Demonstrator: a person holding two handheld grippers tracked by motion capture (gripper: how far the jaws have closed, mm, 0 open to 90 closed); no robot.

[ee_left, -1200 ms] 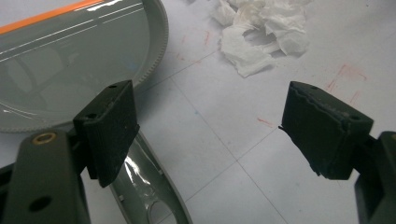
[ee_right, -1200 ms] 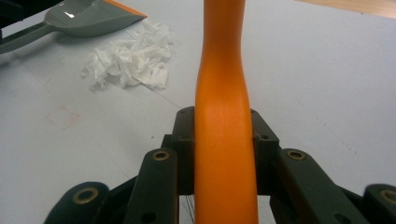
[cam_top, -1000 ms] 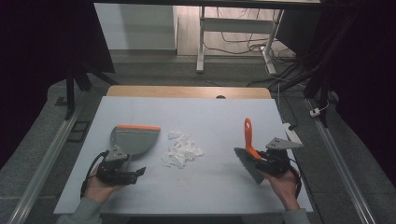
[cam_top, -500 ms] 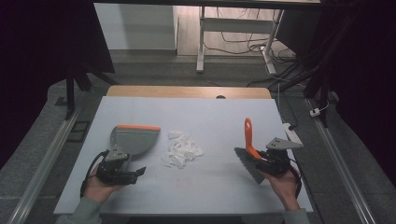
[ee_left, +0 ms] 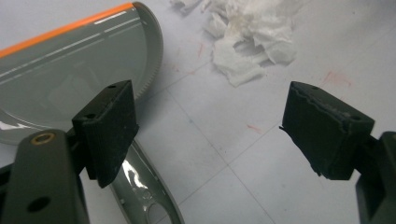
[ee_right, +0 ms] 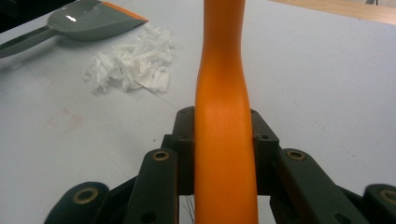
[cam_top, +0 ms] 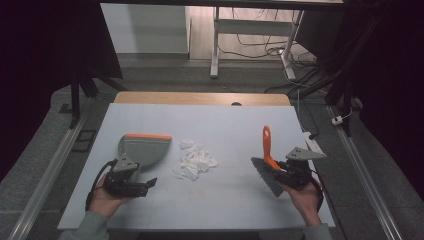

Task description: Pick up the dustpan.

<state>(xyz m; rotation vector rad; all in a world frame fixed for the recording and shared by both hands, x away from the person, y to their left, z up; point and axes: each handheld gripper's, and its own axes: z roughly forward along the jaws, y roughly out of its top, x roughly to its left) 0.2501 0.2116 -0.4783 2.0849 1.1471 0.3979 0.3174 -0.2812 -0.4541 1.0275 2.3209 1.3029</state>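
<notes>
Here the right tool [cam_top: 281, 169] pinches the orange handle of the brush [cam_top: 267, 150], bristles low near the tabletop [cam_top: 225, 125]. The left tool [ee_left: 210, 126] stands spread above the dustpan [cam_top: 142, 149] handle, gripping nothing. Torn paper scraps [cam_top: 195, 160] lie between dustpan and brush, just beside the dustpan.

Pale grey surface [cam_top: 210, 210] with a wood strip [cam_top: 200, 98] along its far edge. Grey carpet floor [cam_top: 45, 150], metal rails [cam_top: 55, 165] on both sides. White desk legs [cam_top: 216, 45] and loose cables [cam_top: 260, 35] beyond. Sides dark, far floor lit.
</notes>
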